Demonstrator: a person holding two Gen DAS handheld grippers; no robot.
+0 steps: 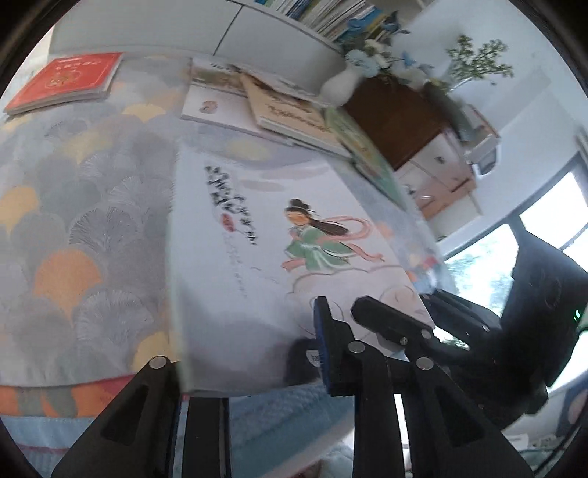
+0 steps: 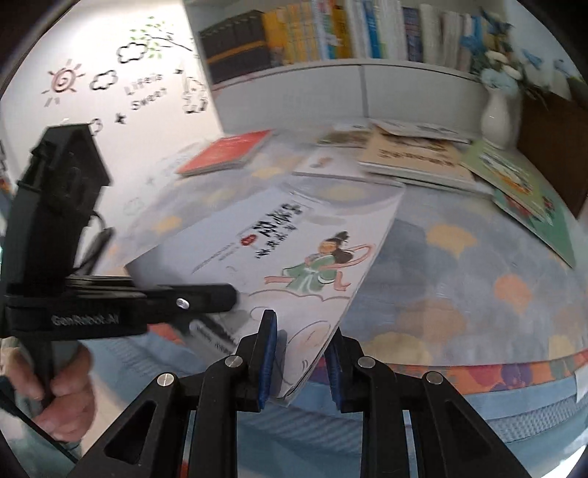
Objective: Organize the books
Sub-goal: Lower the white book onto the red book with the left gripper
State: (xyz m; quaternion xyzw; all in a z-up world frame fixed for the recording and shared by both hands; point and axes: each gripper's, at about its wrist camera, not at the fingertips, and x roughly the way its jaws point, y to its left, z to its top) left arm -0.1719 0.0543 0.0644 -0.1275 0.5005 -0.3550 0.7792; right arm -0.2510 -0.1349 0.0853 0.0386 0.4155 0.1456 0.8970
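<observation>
Both tongs are on the same picture book (image 2: 294,253), the white one with a green-robed figure on its cover, which is raised off the patterned cloth of the desk (image 2: 477,264) and tilted. The right tongs (image 2: 299,362) are clamped on the near corner of the book: the blue pads (image 2: 266,353) sit on either side of the cover edge, with little gap showing. The left tongs (image 1: 253,367) hold the near edge from the other side; in the left wrist view one finger lies over the cover and the other is hidden at the book's left margin, so the contact is only partly visible, but the narrow spacing points to a grip on the book. A hand (image 2: 62,389) carries the left unit at the lower left of the right wrist view. Elsewhere on the desk: a red book (image 1: 66,82) at the far left, a loose overlapping pile of books (image 1: 272,103) at the far middle, a green-covered book (image 2: 522,191) to the right, and a white vase (image 2: 498,117) behind them. A shelf of upright books (image 2: 330,33) runs along the back wall. Judgement: the step in hand is carrying this book toward a stack or the shelf. To do it well, keep both grips even so the thin cover does not bow or slide from the corner hold, move the two hands together, clear the pile and vase, and level the book before setting it down.
</observation>
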